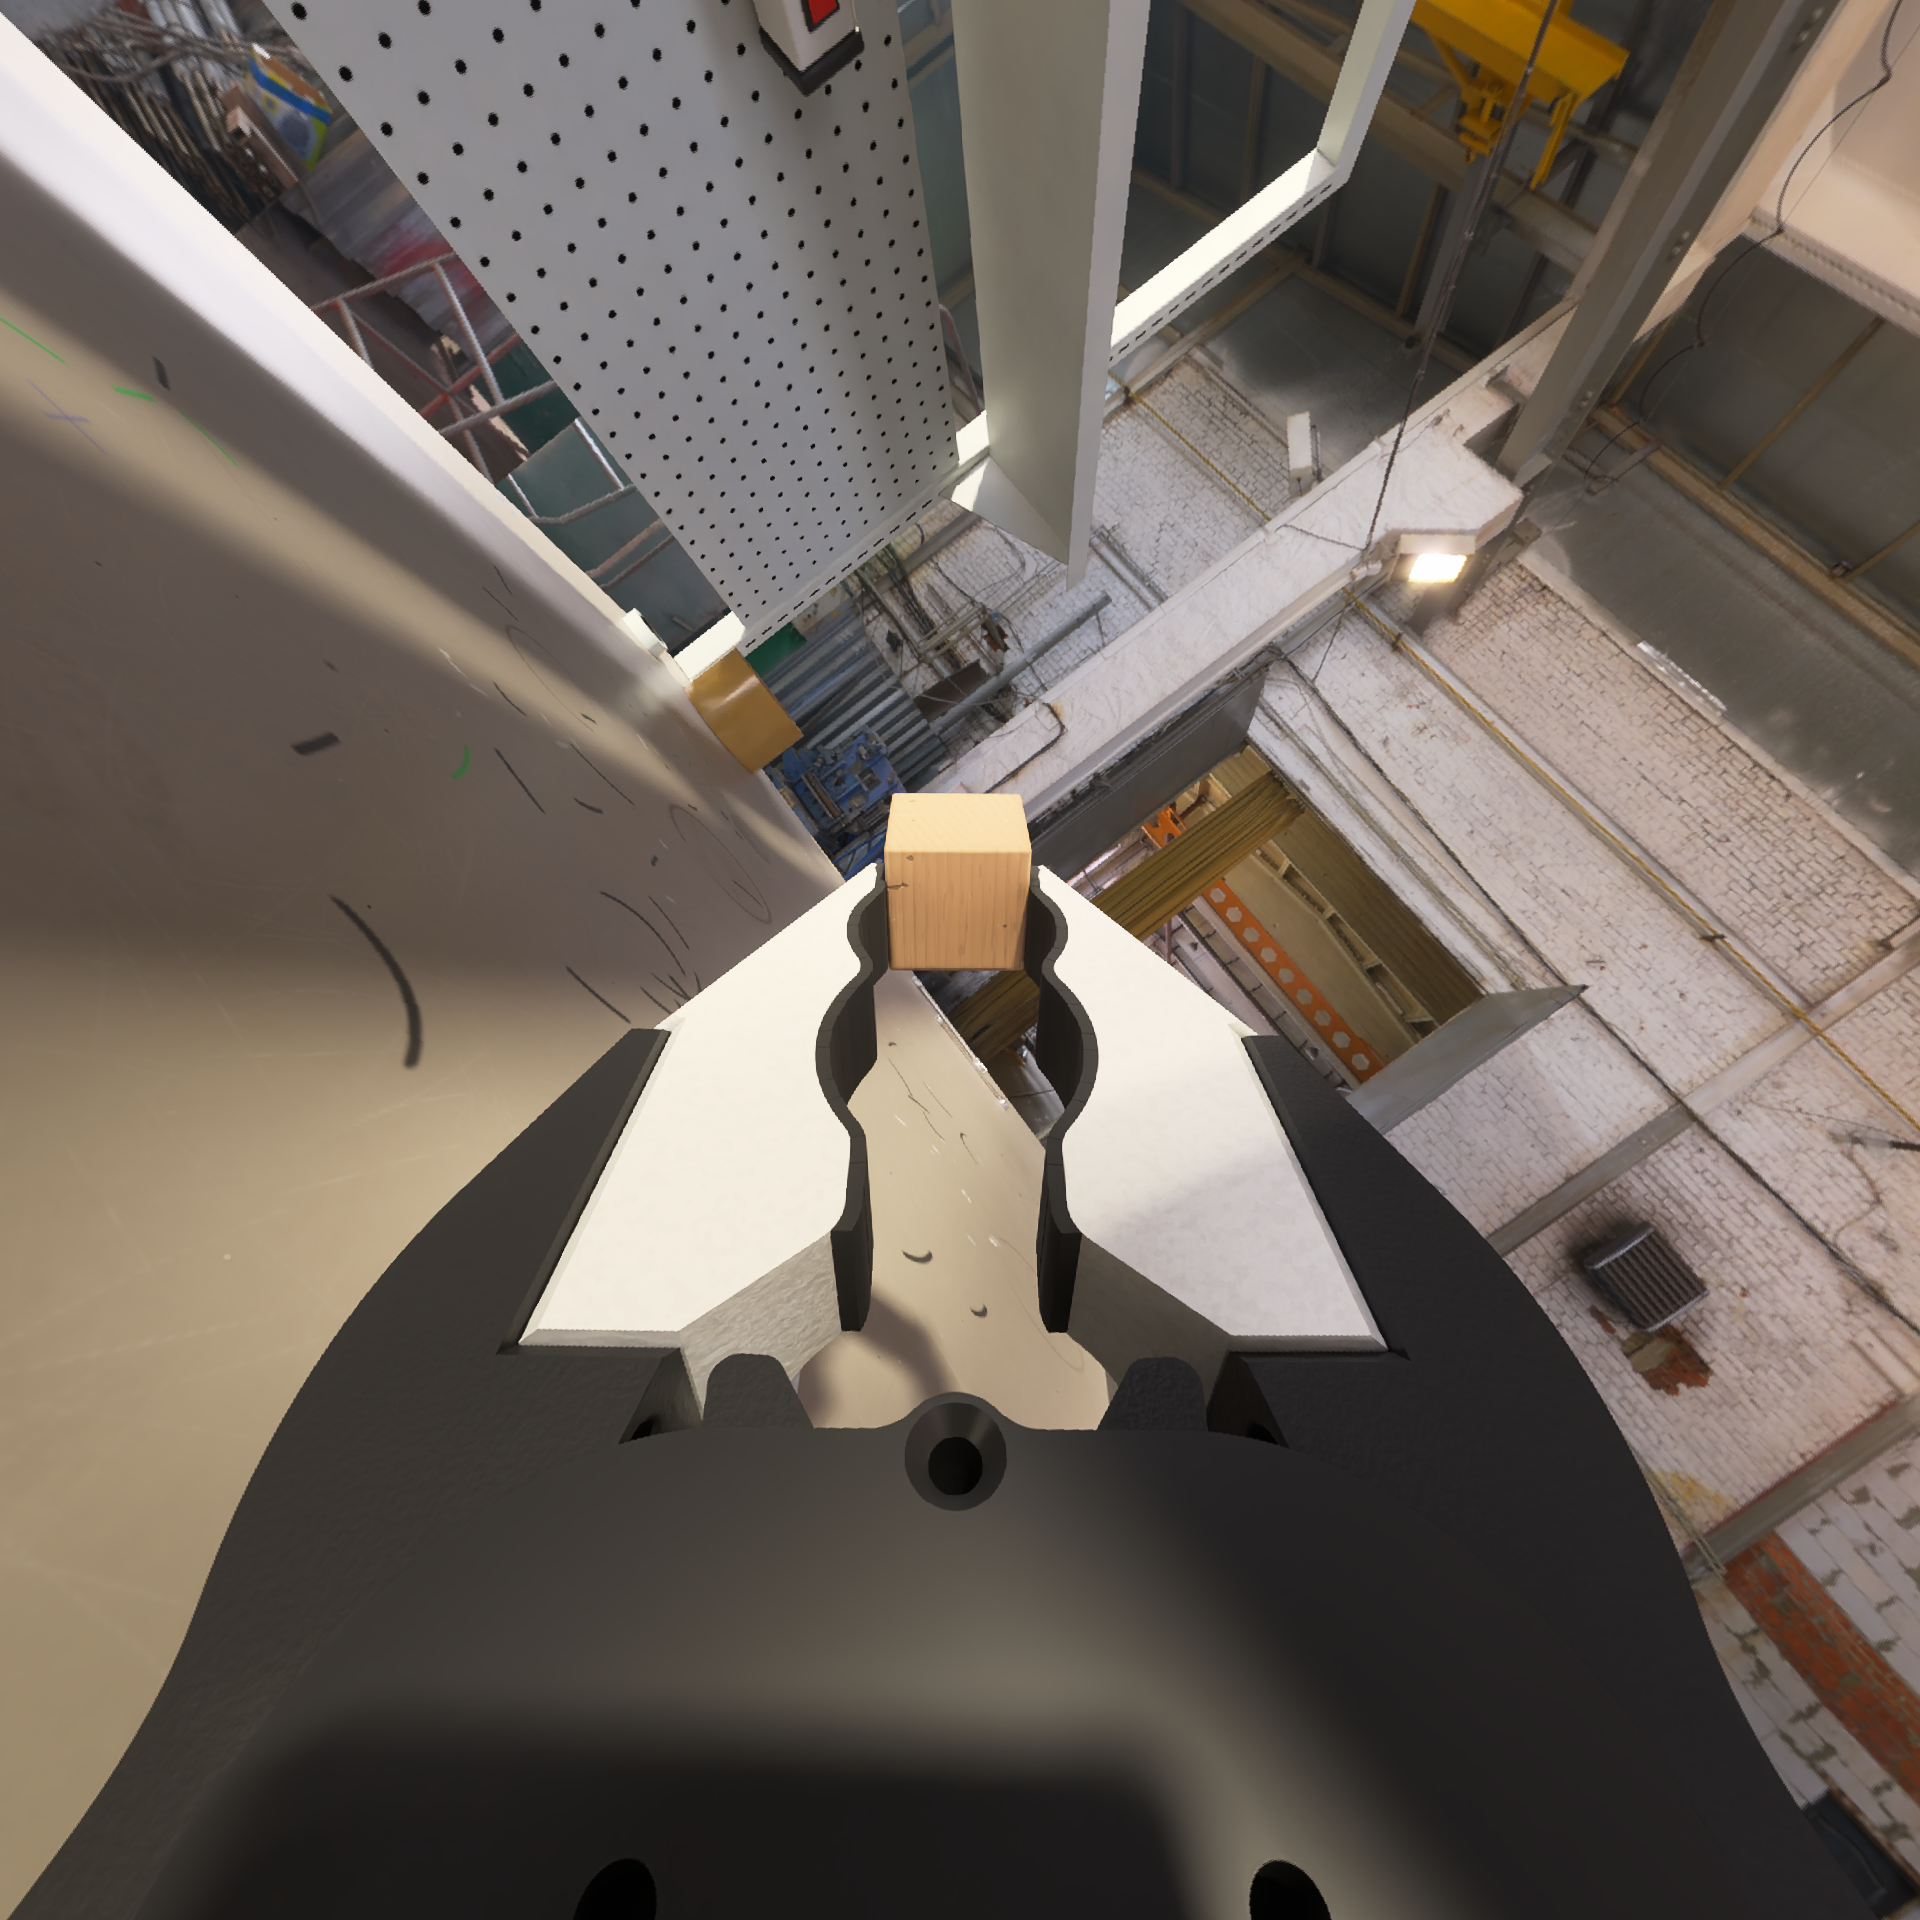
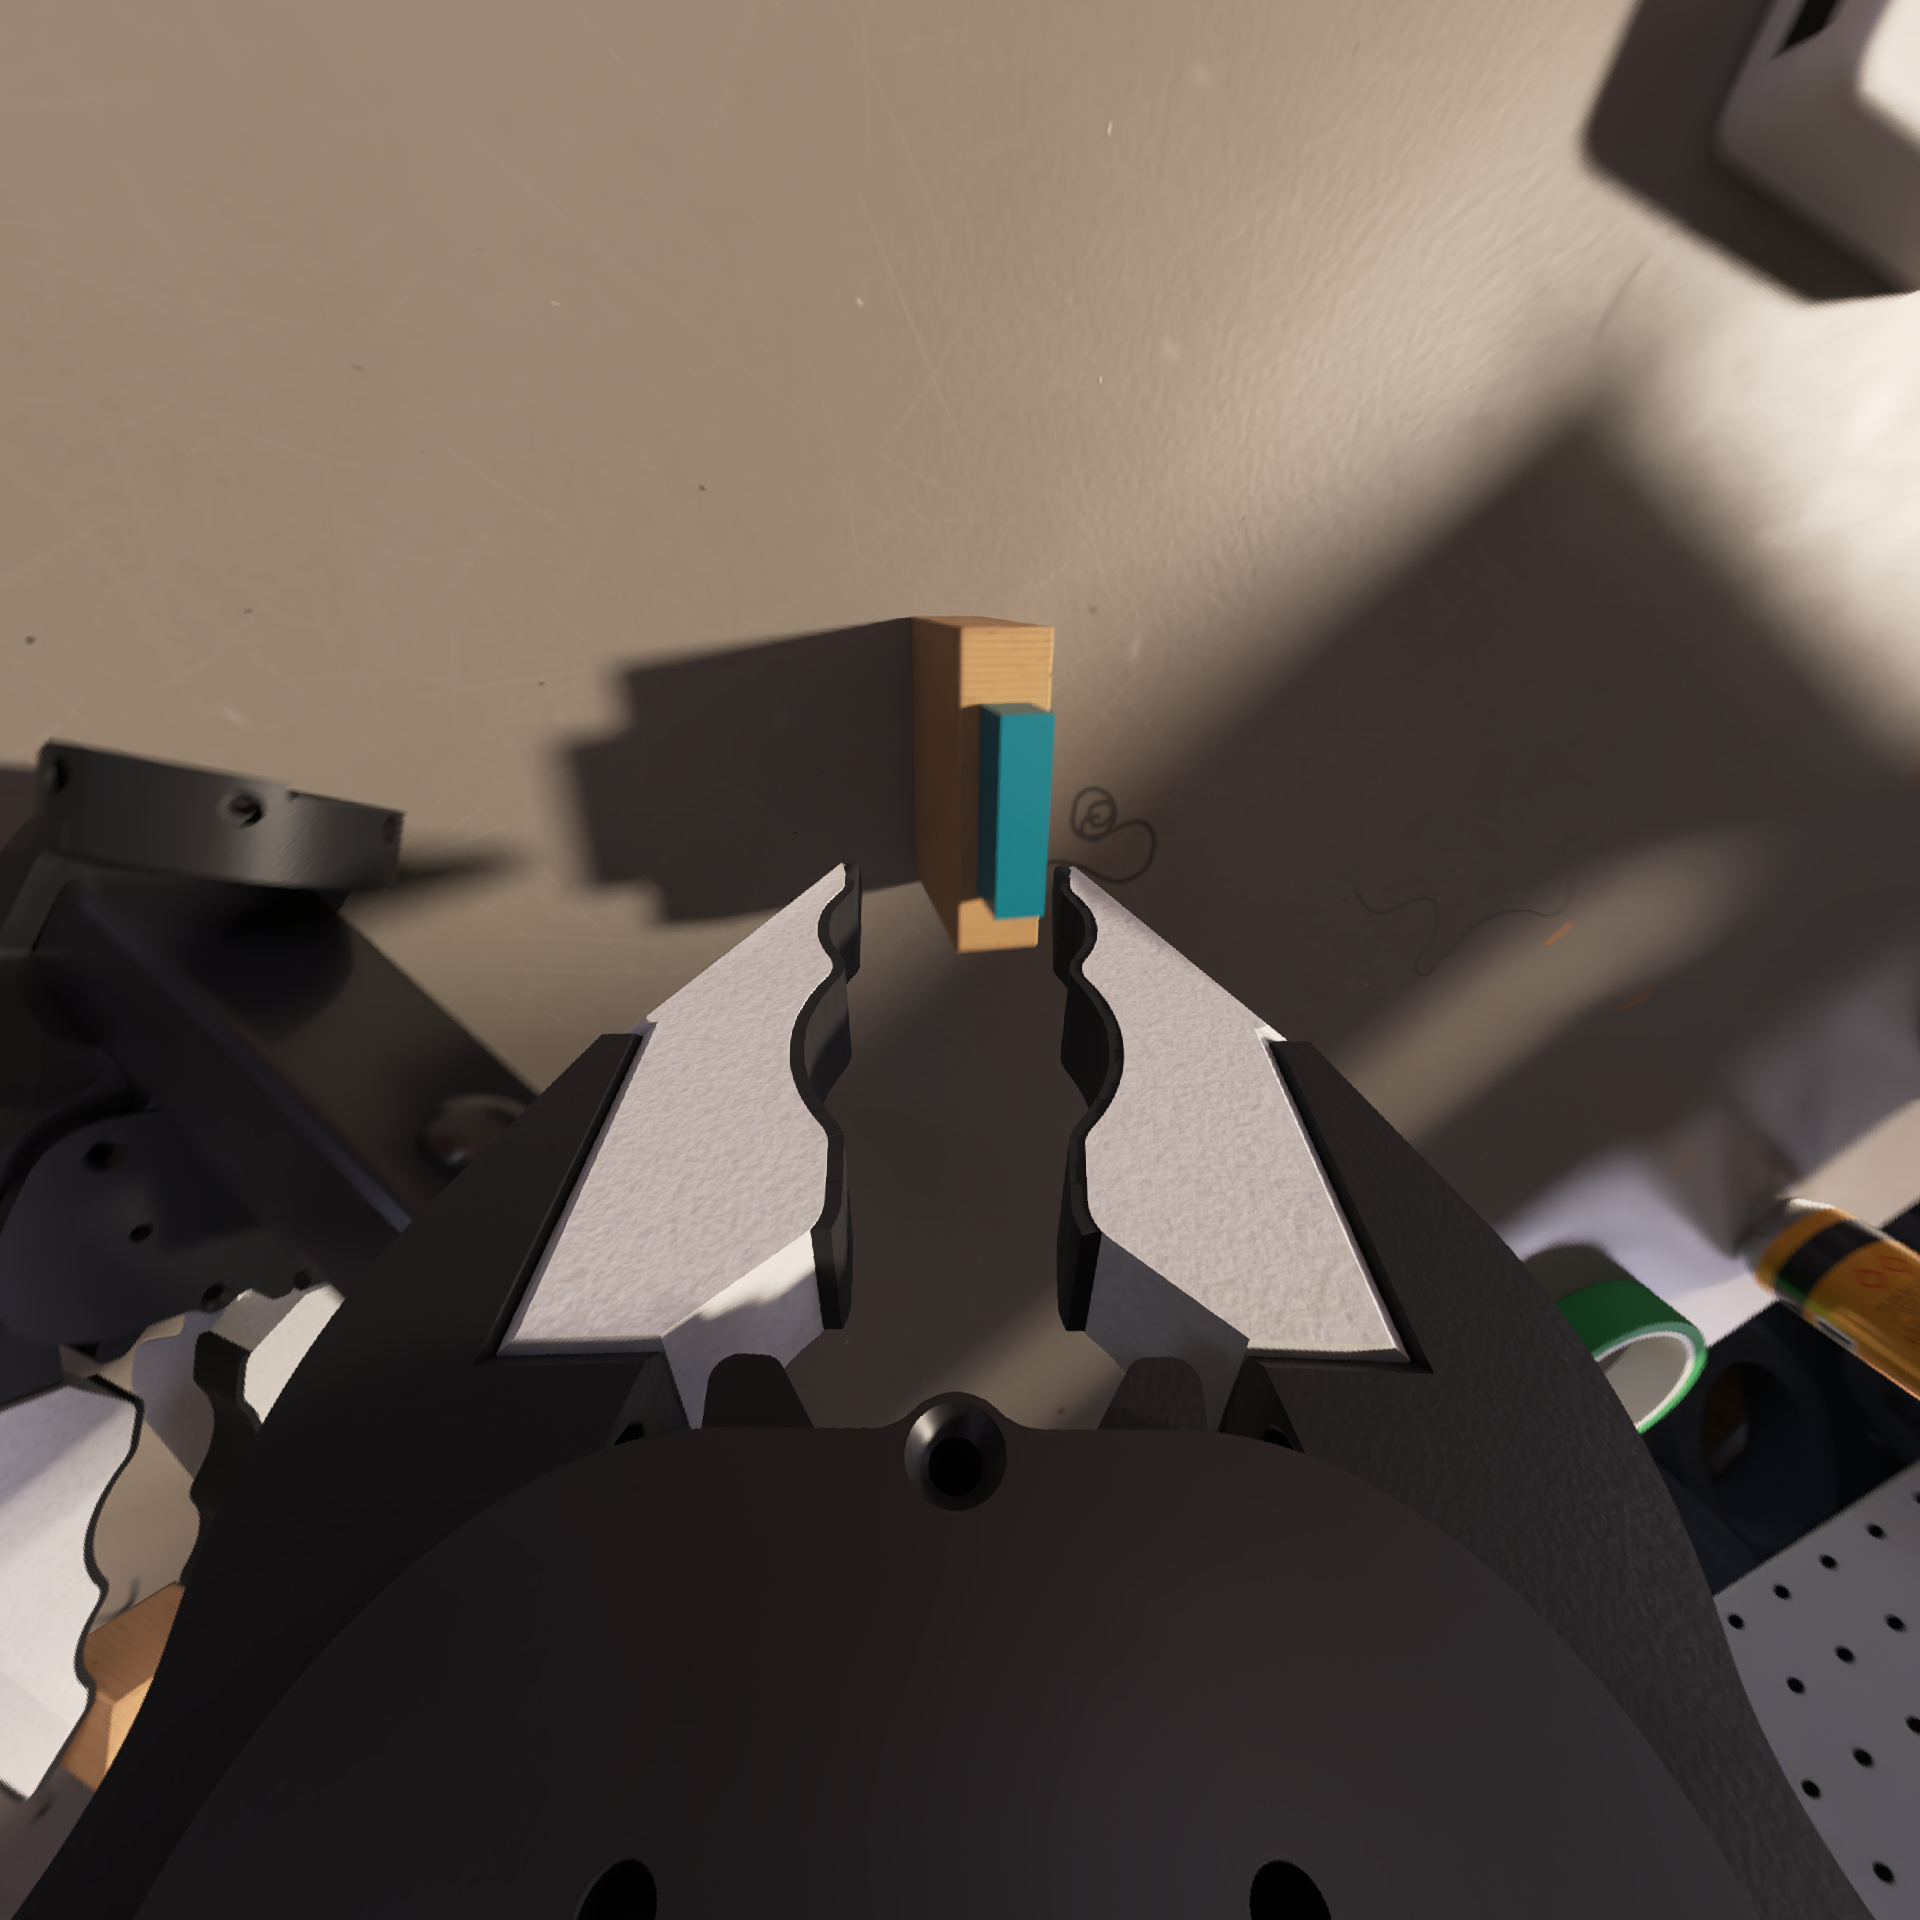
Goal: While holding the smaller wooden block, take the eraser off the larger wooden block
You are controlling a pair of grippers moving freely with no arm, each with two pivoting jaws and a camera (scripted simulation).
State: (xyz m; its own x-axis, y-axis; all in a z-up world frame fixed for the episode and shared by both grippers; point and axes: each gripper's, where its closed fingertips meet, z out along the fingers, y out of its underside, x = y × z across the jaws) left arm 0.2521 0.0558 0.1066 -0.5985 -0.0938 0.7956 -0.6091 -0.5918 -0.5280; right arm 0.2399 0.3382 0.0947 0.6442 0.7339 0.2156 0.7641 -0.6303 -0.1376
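My left gripper (image 1: 956, 909) is shut on the smaller wooden block (image 1: 956, 883), a pale cube held at the fingertips above the table edge. In the right wrist view the larger wooden block (image 2: 1003, 665) lies on the beige table with the teal eraser (image 2: 1016, 805) on top of it. My right gripper (image 2: 956, 914) is open and empty, above them, its fingertips on either side of the near end of the block and eraser. The left gripper (image 2: 94, 1538) with the small block (image 2: 120, 1683) also shows at the lower left of that view.
A white pegboard (image 1: 665, 270) and white frame stand beyond the table (image 1: 260, 831). A brown tape roll (image 1: 740, 712) sits at the table edge. In the right wrist view a green tape roll (image 2: 1631, 1340), a yellow-black cylinder (image 2: 1849, 1288), a pegboard (image 2: 1829, 1683) and a white box (image 2: 1829, 125) lie to the right.
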